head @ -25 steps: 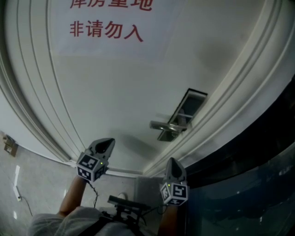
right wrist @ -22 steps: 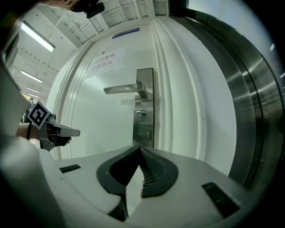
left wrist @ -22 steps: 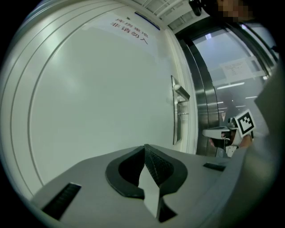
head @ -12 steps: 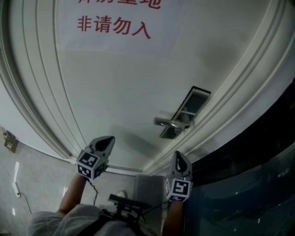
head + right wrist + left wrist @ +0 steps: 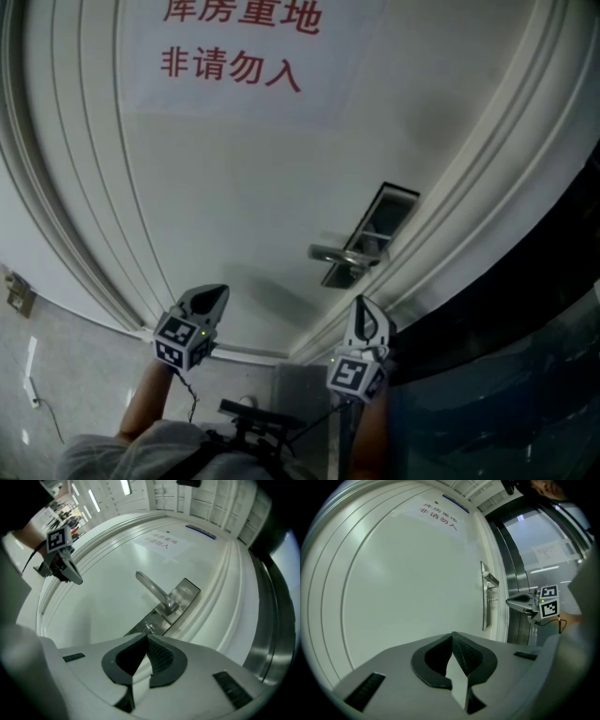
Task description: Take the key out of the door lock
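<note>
A white paper notice [image 5: 225,56] printed with red characters is stuck flat on the door [image 5: 216,216], toward its upper edge and inside the raised mouldings. Along the door's lock-side edge a dark metal frame [image 5: 506,281] is seen, and a glass panel [image 5: 511,403] is set beyond it. A pale sheet [image 5: 551,552] is seen on or behind that glass. Past the door's opposite edge a small wall plate [image 5: 17,292] is mounted on a grey tiled surface [image 5: 84,375]. Long ceiling lights [image 5: 125,485] are lit overhead.
</note>
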Demonstrator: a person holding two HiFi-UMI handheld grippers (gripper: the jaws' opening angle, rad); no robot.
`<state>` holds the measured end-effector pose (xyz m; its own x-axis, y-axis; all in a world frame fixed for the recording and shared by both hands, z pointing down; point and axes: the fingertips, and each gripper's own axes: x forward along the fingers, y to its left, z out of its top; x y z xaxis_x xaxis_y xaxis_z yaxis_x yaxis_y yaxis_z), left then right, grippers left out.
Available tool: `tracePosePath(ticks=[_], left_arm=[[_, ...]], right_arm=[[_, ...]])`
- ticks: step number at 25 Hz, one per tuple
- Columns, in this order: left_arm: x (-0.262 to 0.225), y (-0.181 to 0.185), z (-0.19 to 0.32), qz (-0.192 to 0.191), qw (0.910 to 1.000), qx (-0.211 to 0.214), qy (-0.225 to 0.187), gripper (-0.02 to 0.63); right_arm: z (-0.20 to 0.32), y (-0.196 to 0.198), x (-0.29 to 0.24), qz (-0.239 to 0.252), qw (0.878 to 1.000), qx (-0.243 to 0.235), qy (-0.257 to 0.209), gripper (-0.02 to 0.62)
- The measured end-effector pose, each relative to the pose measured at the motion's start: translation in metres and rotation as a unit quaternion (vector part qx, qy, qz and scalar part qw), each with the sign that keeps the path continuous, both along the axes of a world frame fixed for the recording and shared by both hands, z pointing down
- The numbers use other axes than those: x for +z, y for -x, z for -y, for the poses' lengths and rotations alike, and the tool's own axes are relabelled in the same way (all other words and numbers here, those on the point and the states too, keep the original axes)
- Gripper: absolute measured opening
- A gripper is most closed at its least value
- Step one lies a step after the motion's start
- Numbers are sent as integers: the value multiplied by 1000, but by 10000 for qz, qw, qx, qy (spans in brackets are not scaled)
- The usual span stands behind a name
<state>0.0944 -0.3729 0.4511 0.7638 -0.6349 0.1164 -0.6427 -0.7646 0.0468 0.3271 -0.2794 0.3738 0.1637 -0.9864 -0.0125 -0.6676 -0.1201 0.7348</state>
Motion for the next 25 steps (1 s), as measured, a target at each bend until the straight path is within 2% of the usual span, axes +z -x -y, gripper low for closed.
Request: tracePosePath(ticks=[2, 7, 11, 14, 19, 25], left_arm=[[0, 0, 1, -2, 10000, -18, 6, 6], [1, 2, 2, -16, 10000, -70, 25, 6], [4, 2, 3, -15, 9999, -101, 53, 6], [5, 3, 4, -16, 9999, -115, 67, 6], [6, 4, 6, -12, 9999, -142, 81, 5], [10, 6, 9, 5, 9998, -165, 110, 5]], right_arm=[[4, 2, -4, -476, 9988, 65, 83, 12], [13, 2, -9, -1315, 9911, 149, 127, 12], [19, -2, -13, -2183, 9751, 337, 174, 12], [23, -1, -11, -2619, 9640, 364, 286, 12], [27, -1, -10, -2803, 9587, 344, 345, 12], [27, 1, -12, -2721, 9615, 258, 278, 12]])
